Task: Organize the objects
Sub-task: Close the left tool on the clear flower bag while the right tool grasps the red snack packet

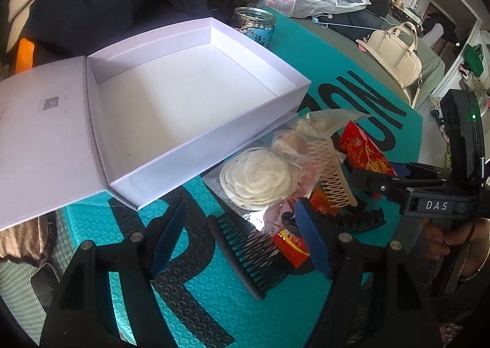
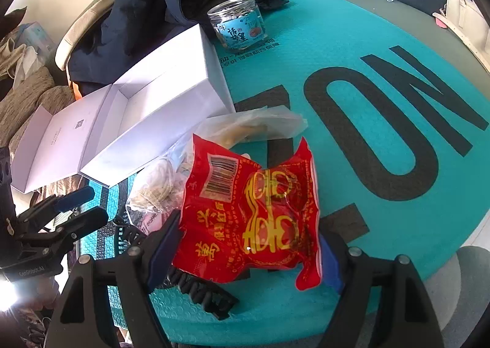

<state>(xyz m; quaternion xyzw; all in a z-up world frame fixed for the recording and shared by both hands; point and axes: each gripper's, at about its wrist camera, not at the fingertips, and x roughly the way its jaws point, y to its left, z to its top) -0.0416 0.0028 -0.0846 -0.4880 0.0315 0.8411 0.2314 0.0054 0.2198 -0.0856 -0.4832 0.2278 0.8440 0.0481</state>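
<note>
Right now my right gripper pinches the red snack packet above the teal mat beside the open white box, while my left gripper hovers spread over the black comb.

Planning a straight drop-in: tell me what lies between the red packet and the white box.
In the right wrist view, clear bags of pale items lie between the red packet and the white box.

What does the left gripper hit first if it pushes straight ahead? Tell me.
Probably the black comb lying between the open fingers of the left gripper, with the white flower piece just beyond. Height above the teal mat is unclear.
</note>
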